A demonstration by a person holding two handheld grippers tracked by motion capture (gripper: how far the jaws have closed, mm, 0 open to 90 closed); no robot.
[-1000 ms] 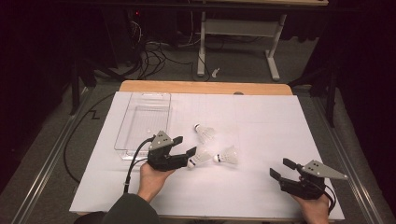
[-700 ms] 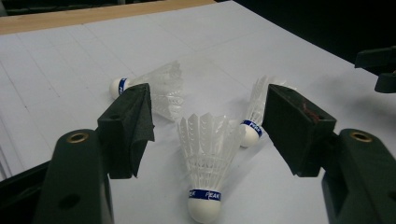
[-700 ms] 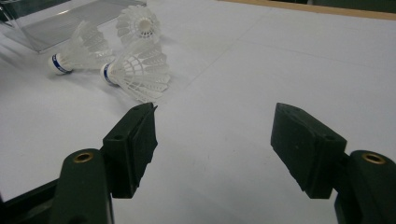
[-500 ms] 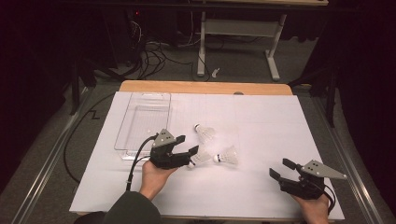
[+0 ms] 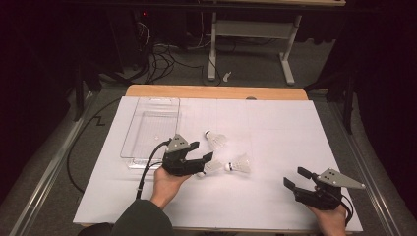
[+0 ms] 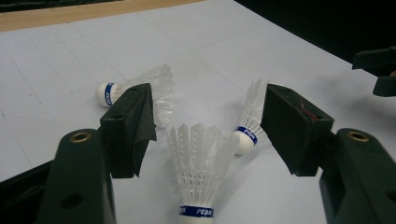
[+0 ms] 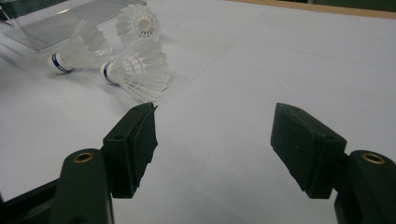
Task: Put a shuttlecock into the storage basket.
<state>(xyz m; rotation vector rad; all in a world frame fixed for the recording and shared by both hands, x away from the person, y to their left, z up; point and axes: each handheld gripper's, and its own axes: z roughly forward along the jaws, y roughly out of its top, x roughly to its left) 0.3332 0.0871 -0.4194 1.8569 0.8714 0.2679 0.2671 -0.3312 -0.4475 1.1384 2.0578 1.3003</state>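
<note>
A white sheet covers the table [image 5: 275, 123], with a clear tray [image 5: 150, 129] at its left. The left tool [image 5: 202, 162] hangs open around the nearest shuttlecock [image 6: 198, 161], its cork cut off below. The right tool [image 5: 294, 179] sits open and empty, well apart.

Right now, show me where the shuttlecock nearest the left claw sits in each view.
High view: the nearest shuttlecock lies at the left claw, left of centre.
Left gripper view: bottom centre, between the open jaws, cork toward the camera.
Right gripper view: upper left, cork pointing left.
Shared landmark: the second shuttlecock, lying just beside it.
</note>
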